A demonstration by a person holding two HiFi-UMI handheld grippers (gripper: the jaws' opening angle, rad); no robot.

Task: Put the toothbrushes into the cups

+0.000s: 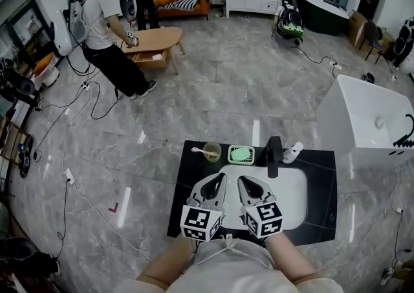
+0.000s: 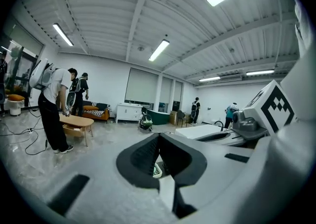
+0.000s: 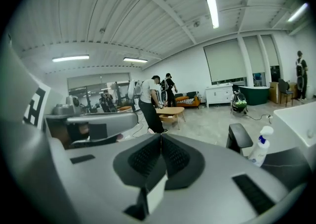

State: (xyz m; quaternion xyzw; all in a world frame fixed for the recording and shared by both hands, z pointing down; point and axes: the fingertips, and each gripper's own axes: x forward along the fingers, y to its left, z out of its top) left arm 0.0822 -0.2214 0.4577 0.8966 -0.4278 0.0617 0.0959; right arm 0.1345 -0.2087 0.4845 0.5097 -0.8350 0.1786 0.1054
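Observation:
A green cup (image 1: 212, 152) stands at the back of the black counter (image 1: 323, 182). A white toothbrush (image 1: 196, 150) leans out of it to the left. Both grippers hover side by side over the near half of the white sink (image 1: 291, 201), short of the cup. My left gripper (image 1: 222, 176) is shut with nothing between its jaws, as the left gripper view (image 2: 159, 135) shows too. My right gripper (image 1: 241, 180) is also shut and empty, its jaws meeting at the tip in the right gripper view (image 3: 160, 135).
A green soap dish (image 1: 240, 154), a black faucet (image 1: 274, 154) and a white bottle (image 1: 293, 151) line the counter's back edge. A white bathtub (image 1: 372, 120) stands to the right. People stand at a wooden table (image 1: 155, 39) far across the room.

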